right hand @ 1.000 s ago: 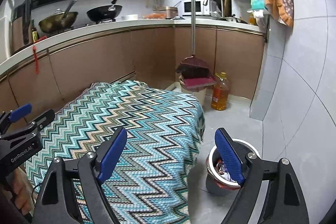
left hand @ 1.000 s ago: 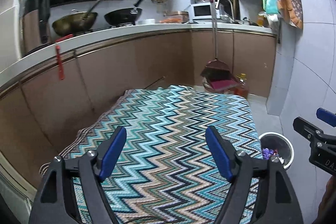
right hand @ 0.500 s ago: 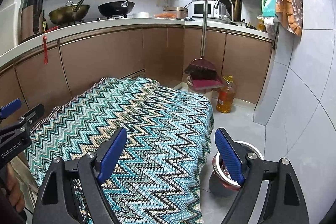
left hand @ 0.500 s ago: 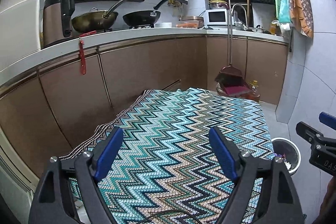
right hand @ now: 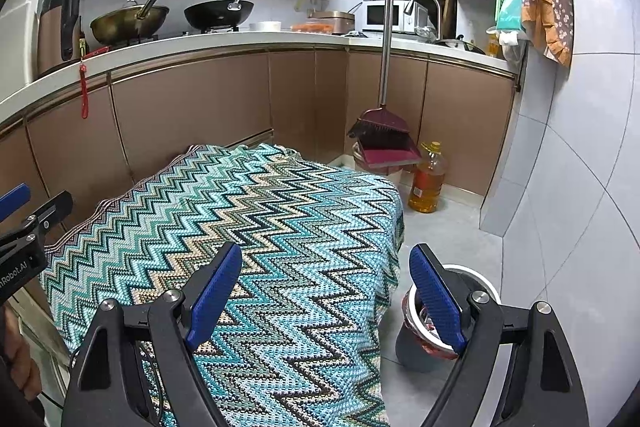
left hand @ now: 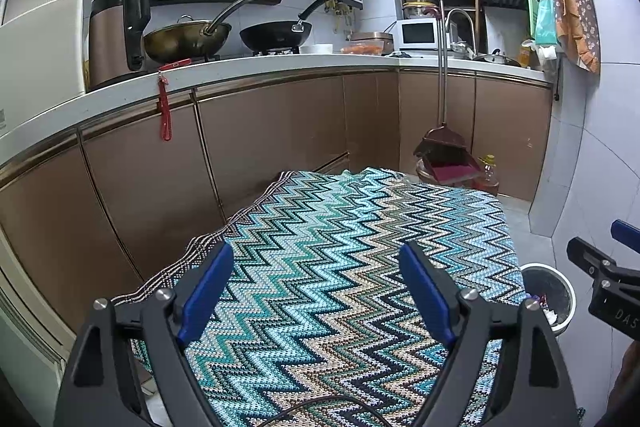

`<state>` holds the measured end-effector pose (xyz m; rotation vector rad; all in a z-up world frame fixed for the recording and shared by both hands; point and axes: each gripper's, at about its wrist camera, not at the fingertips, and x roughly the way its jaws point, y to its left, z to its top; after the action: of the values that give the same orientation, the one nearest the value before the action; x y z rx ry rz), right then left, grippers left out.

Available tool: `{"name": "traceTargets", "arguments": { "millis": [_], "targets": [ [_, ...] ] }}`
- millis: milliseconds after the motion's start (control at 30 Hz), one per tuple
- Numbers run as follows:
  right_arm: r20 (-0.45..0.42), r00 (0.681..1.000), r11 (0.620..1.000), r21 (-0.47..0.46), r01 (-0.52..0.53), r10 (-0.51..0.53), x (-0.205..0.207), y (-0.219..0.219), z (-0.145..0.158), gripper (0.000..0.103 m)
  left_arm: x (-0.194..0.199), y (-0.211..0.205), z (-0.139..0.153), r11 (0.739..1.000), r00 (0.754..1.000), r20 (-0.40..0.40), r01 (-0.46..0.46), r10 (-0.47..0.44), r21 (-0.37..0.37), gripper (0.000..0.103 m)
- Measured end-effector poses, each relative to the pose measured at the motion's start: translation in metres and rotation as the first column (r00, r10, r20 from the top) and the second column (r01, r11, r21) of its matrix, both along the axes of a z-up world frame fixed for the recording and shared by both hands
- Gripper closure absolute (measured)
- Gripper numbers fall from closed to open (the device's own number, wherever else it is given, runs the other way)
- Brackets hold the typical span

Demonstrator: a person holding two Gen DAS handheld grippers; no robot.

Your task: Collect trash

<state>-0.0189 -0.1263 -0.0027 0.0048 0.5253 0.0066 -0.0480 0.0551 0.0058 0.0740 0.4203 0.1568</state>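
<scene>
Left gripper (left hand: 316, 301): jaws wide apart, just been opening further, nothing between them; hanging over the zigzag cloth (left hand: 360, 267).
Right gripper (right hand: 328, 301): jaws spread wide, empty; held above the cloth's right edge, with the bin (right hand: 480, 279) just past the right finger.
Trash: none loose on the cloth in either view; only scraps already in the bin, seen as small coloured wrappers, crumpled and too small to name.
Bin: small round pail with a pale rim, standing on the grey floor (right hand: 448, 227) just beside the cloth-covered table, close to the tiled wall (right hand: 580, 187).
Risk, bin: light and low by the look of it; probably easy to knock over with a downward reach by the right gripper, spilling the wrappers back onto the floor.
Risk, cloth: loose knit, hanging over the table edge; a finger dragged across could snag it and pull it off.
Risk, cable: thin dark cord (left hand: 320, 403) lying on the cloth near the left gripper; likely to catch on a low sweep.
Risk, bottle: oil bottle (right hand: 428, 183) and dustpan (right hand: 390, 155) standing further off by the cabinets; only at risk on a long reach.
Progress: judged near finished, or between pieces.
</scene>
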Motion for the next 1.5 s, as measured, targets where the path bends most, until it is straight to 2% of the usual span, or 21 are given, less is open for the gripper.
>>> {"name": "traceTargets", "arguments": {
  "millis": [333,900,1500],
  "targets": [
    [0.013,1.000,1.000,0.004,0.027,-0.027,0.000,-0.006,-0.001,0.017,0.003,0.000,-0.001,1.000,1.000,-0.008,0.013,-0.013,-0.003,0.019],
    [0.013,0.996,0.996,0.005,0.085,-0.085,-0.001,-0.019,-0.008,0.010,0.013,-0.013,-0.005,0.998,0.997,-0.041,0.058,-0.059,-0.003,0.019],
    [-0.015,0.983,0.983,0.034,0.182,-0.182,0.005,-0.056,-0.018,0.002,0.037,-0.051,-0.011,0.989,0.987,-0.068,0.148,-0.146,0.016,0.019]
  ]
}}
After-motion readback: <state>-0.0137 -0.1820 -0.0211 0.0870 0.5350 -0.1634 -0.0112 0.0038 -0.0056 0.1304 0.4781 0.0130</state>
